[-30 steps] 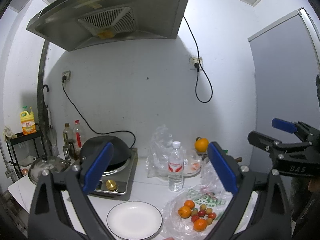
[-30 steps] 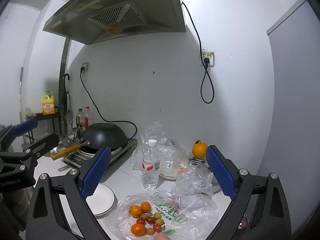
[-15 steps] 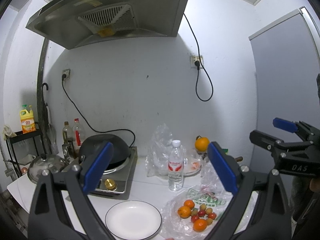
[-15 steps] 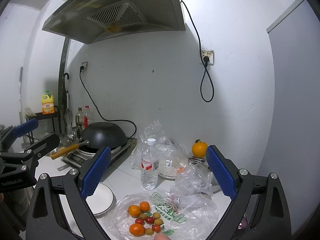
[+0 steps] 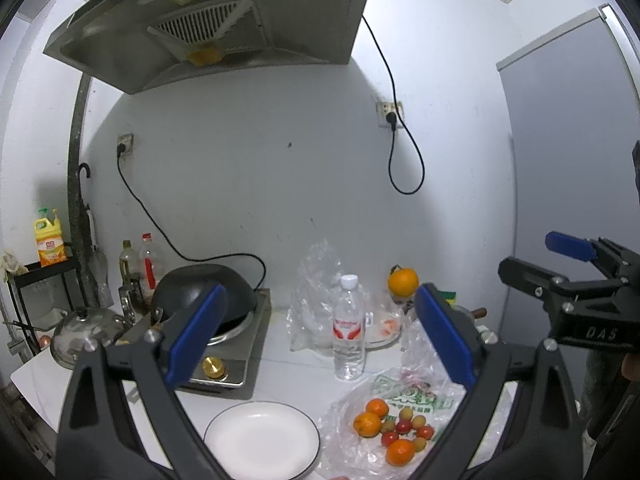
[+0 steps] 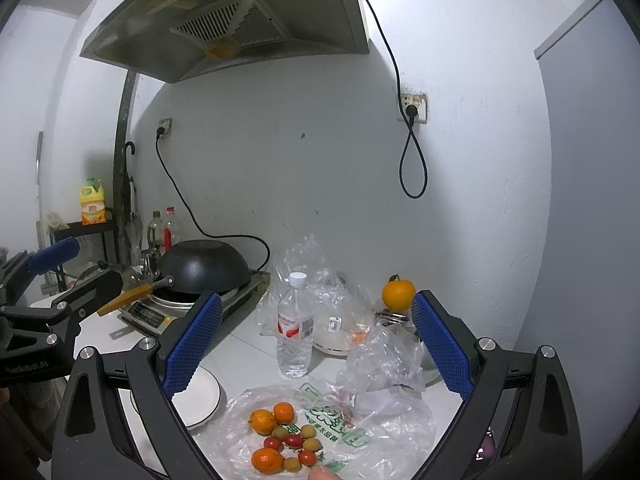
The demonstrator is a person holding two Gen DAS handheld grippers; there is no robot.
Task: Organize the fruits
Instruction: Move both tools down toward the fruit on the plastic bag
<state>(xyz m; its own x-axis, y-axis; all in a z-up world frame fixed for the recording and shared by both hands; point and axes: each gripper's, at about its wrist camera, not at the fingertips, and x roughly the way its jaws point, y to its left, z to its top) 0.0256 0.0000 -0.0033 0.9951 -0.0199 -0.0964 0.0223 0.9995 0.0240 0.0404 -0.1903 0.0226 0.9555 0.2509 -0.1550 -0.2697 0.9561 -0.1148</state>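
Note:
Several small fruits, oranges (image 5: 367, 424) (image 6: 263, 421), red cherry tomatoes (image 6: 294, 441) and pale yellowish ones, lie on a clear plastic bag (image 5: 400, 396) (image 6: 360, 428) on the white counter. An empty white plate (image 5: 262, 438) (image 6: 200, 396) sits left of the bag. A bigger orange (image 5: 403, 281) (image 6: 397, 295) rests at the back. My left gripper (image 5: 320, 340) is open and empty, high above the plate and bag. My right gripper (image 6: 316, 344) is open and empty above the bag; it also shows at the right in the left wrist view (image 5: 560, 264).
A water bottle (image 5: 349, 328) (image 6: 295, 326) stands behind the fruit. A black wok (image 5: 204, 292) sits on an induction cooker (image 5: 232, 360) at the left, a steel lid (image 5: 84, 332) beside it. More plastic bags (image 6: 320, 280), oil bottles (image 5: 138, 264) and a range hood (image 5: 216, 20) are behind.
Both views have shifted slightly; the fruit and plate sit a touch lower in frame. Both grippers stay open and empty.

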